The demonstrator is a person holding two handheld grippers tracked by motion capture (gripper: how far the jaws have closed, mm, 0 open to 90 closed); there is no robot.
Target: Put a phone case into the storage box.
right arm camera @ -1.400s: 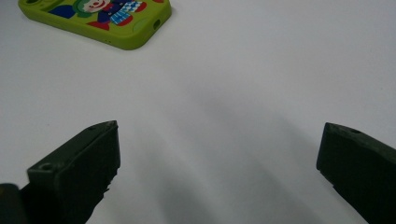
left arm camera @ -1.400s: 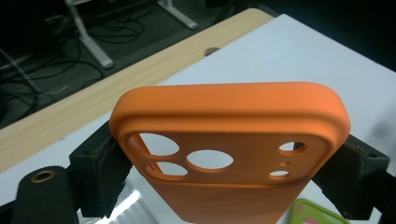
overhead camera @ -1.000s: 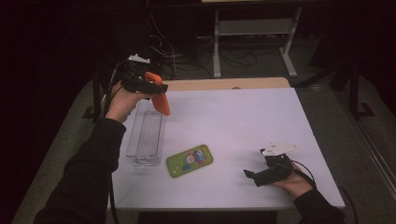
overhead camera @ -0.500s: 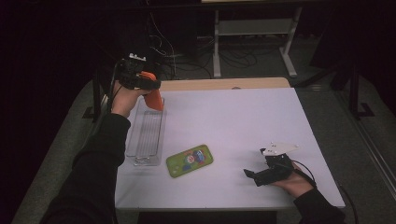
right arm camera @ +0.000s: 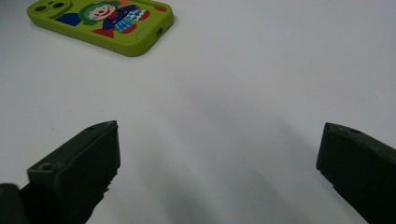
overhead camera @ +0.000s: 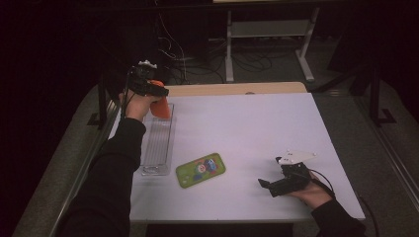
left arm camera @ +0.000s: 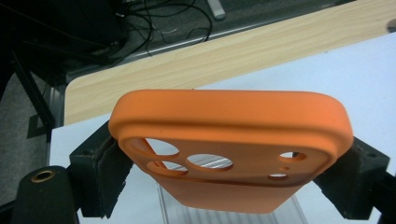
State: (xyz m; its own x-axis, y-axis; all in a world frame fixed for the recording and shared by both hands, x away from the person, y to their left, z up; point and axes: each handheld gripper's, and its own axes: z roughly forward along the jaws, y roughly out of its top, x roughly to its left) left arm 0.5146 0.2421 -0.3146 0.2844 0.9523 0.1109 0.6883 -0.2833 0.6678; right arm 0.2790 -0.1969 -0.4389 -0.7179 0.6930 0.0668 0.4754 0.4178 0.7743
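An orange phone case [left arm camera: 233, 140] with camera cut-outs sits crosswise between the jaws of my left gripper [left arm camera: 231, 163], and both pads press on its side edges. From above, that gripper [overhead camera: 157, 98] holds the orange case [overhead camera: 161, 107] over the far end of a clear plastic tray [overhead camera: 157, 148] at the table's left. A green phone case [overhead camera: 200, 170] with a clown picture lies flat near the table's middle front; in the right gripper view the green case [right arm camera: 100, 21] lies at the upper left. My right gripper [overhead camera: 264, 185] rests on the table at the front right, its jaws wide apart with only bare white table between them [right arm camera: 219, 158].
The white table [overhead camera: 257, 133] has a wooden strip [overhead camera: 237, 89] along its far edge. Beyond it stand a metal shelf frame [overhead camera: 267, 39] and tangled cables on the dark floor. A dark rail [overhead camera: 99, 148] runs along the table's left side.
My left hand has carried the orange case left and downward, to the far end of the clear tray. The right gripper and the green case have kept still.
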